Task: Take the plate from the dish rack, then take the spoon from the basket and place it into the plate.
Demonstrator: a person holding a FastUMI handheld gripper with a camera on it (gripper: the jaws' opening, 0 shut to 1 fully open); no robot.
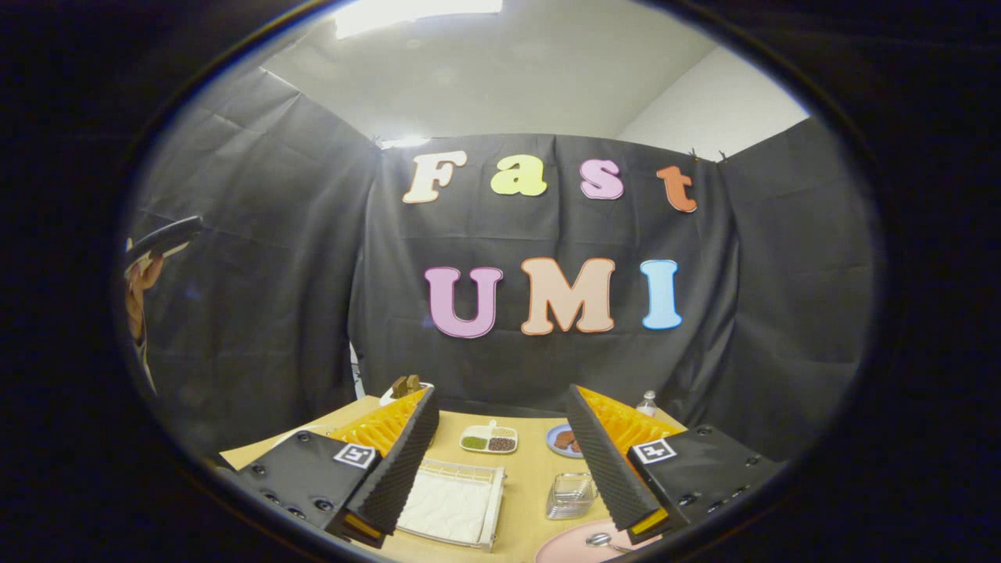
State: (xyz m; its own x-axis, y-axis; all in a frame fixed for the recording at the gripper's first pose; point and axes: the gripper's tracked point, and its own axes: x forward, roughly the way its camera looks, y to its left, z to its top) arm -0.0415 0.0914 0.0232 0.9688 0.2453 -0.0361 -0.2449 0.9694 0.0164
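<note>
My gripper (pixel 504 461) is held high above the wooden table (pixel 525 500), its two ribbed black fingers (pixel 403 461) spread wide apart with nothing between them. A pink plate (pixel 575 545) lies flat on the table just below the right finger, and a metal spoon (pixel 600 539) rests in it. A white dish rack (pixel 453 500) sits between the fingers, nearer the left one, with no plate in it. A small clear wire basket (pixel 571 495) stands beside the right finger, just beyond the plate.
Beyond the fingers, a white divided tray (pixel 489 439) with green and brown contents and a blue dish (pixel 563 439) with brown food sit at the back. A small bottle (pixel 646 403) stands far right. A person's hand (pixel 141 281) shows at the left.
</note>
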